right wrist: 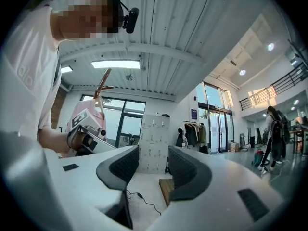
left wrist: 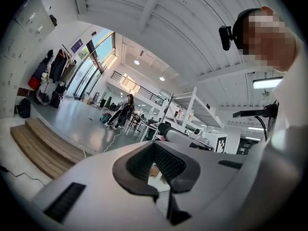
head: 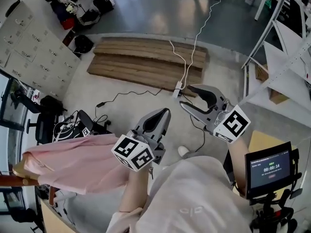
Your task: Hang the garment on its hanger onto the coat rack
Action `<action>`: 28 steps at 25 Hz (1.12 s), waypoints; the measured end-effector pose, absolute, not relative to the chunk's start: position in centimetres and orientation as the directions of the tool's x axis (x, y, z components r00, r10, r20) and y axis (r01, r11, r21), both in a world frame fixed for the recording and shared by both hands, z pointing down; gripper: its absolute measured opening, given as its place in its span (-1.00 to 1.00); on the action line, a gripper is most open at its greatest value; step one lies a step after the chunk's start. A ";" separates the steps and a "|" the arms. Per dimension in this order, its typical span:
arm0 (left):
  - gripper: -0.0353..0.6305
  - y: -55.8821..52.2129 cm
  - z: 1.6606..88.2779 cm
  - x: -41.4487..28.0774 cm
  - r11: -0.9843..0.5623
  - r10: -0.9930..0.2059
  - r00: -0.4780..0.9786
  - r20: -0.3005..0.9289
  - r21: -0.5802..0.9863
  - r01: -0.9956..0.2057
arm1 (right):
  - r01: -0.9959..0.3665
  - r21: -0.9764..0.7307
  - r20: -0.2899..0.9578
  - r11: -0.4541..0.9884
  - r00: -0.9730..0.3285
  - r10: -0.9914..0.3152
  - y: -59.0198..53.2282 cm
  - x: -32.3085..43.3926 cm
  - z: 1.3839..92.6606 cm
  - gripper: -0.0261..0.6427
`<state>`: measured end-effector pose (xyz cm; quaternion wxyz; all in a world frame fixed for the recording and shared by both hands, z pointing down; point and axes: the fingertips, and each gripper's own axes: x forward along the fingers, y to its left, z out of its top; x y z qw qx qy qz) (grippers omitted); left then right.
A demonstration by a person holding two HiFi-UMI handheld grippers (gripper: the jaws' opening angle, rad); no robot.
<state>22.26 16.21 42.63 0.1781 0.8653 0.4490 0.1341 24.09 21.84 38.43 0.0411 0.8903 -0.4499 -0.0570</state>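
Pink garment (head: 73,161) sits far left on its hanger (head: 21,170), just beside left tongs (head: 163,114), which are clenched w/ nothing inside. Right tongs (head: 187,96) released, empty. Neither of the 2 holds it, so hanging prob. not started; rack unclear.

The garment (head: 73,161) is soft pink all over, with no pattern. The hanger (head: 20,170) inside it is light brown wood. The left gripper (head: 164,111) and the right gripper (head: 187,96) are pale grey. Their pads (right wrist: 185,170) are black with tiny ridges. Each marker cube (head: 133,152) is white with black squares on it. The boards (head: 146,62) are brown with long stripes. The floor (head: 146,13) is shiny grey. The cable (head: 194,42) is white. The person's shirt (head: 194,198) is off-white. The screen (head: 269,169) is black with white numbers and a small red spot. The lockers (head: 34,42) are white.
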 end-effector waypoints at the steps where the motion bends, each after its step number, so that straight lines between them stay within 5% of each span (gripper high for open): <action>1: -0.88 16.3 42.9 22.3 -0.520 0.832 0.550 0.069 0.444 0.730 | -0.790 0.119 -0.063 -0.601 0.598 -0.799 22.0 23.9 38.7 -0.33; 28: -0.88 15.6 44.1 20.3 -0.439 0.873 0.485 0.048 0.510 0.740 | -0.705 0.056 -0.065 -0.707 0.705 -0.707 21.0 21.5 40.1 -0.34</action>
